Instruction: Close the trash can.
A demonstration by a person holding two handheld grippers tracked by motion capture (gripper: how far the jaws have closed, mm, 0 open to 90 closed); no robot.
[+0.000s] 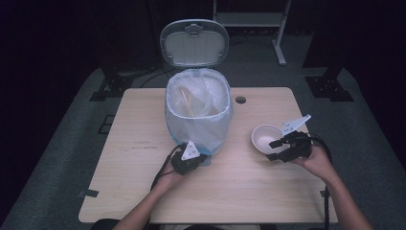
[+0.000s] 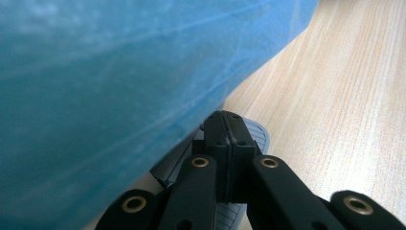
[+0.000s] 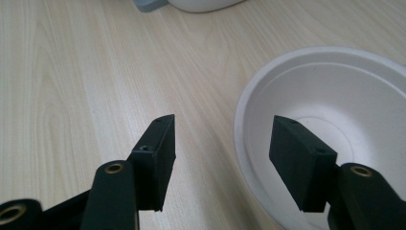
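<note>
A small pedal bin (image 1: 198, 115) lined with a pale plastic bag stands at the middle of the table, its grey lid (image 1: 194, 43) tipped up and open. My left gripper (image 1: 197, 160) sits at the bin's foot, jaws shut. In the left gripper view its tips (image 2: 227, 120) rest on the ridged grey pedal (image 2: 258, 136), right beside the bag (image 2: 110, 86). A white paper bowl (image 1: 264, 137) lies at the right. My right gripper (image 1: 275, 149) is open at its near edge. The bowl's rim (image 3: 239, 120) lies between the jaws (image 3: 223, 125), with one jaw over the table and one inside the bowl, neither pressing.
The wooden table (image 1: 143, 191) has a round cable hole (image 1: 240, 100) behind the bin. Past its far edge stand dark stand feet (image 1: 330, 88) and a white frame (image 1: 280, 48) on the floor. The bin's base (image 3: 158, 5) shows in the right gripper view.
</note>
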